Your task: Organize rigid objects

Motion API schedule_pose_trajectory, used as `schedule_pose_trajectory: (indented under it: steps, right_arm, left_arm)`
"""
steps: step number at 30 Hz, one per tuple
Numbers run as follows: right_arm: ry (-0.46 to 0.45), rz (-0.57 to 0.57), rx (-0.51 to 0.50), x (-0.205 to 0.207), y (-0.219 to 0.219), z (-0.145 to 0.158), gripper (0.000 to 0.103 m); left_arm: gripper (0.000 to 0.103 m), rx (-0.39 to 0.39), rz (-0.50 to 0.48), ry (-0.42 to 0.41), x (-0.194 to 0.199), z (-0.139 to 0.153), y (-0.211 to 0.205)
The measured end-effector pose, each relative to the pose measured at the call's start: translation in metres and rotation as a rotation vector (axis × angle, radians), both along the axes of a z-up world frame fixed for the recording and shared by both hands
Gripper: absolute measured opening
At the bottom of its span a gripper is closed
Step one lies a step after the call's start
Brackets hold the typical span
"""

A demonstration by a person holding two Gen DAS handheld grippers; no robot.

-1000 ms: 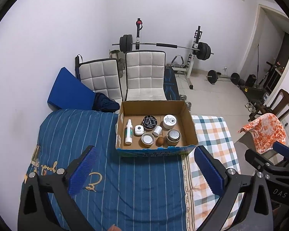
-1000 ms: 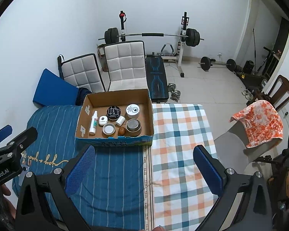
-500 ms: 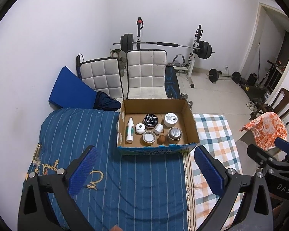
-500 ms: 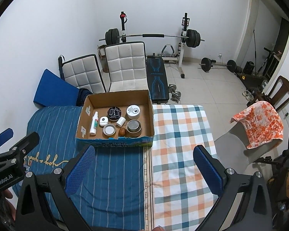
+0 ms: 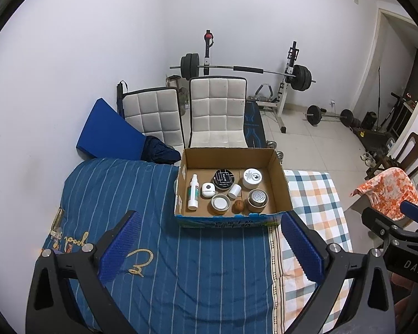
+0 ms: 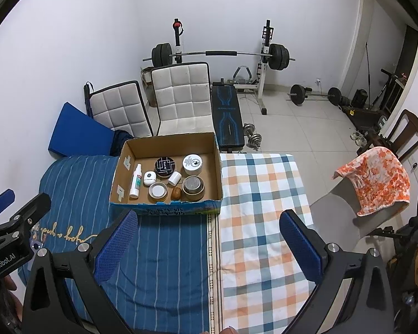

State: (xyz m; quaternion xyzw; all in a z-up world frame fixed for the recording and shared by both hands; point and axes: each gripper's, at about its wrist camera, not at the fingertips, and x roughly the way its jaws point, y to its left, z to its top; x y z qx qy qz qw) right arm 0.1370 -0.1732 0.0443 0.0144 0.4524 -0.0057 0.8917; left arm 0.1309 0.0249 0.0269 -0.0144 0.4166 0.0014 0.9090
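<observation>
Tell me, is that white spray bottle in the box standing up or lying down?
Lying down: the spray bottle rests lengthwise on the cardboard box floor.

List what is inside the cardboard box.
The cardboard box holds a spray bottle, black tin, white jar, small white case, white cap, open tin, metal-lidded jar and brown nut. The near wall hides the floor just behind it.

You are working in a home room doubling as a gym: a barbell [image 5: 245, 68] is resting on its rack, a dumbbell [image 6: 253, 137] is lying on tile, chairs [image 5: 217, 111] are facing a bed [image 5: 119, 189].
</observation>
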Motion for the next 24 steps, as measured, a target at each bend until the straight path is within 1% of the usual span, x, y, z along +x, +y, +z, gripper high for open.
schedule_pose_trajectory:
  steps: [24]
  right_arm:
    - [-0.016, 0.026, -0.019, 0.0043, 0.0002, 0.0081, 0.103]
  left_arm:
    - [0.103, -0.007, 0.015, -0.001, 0.0008, -0.002, 0.0025]
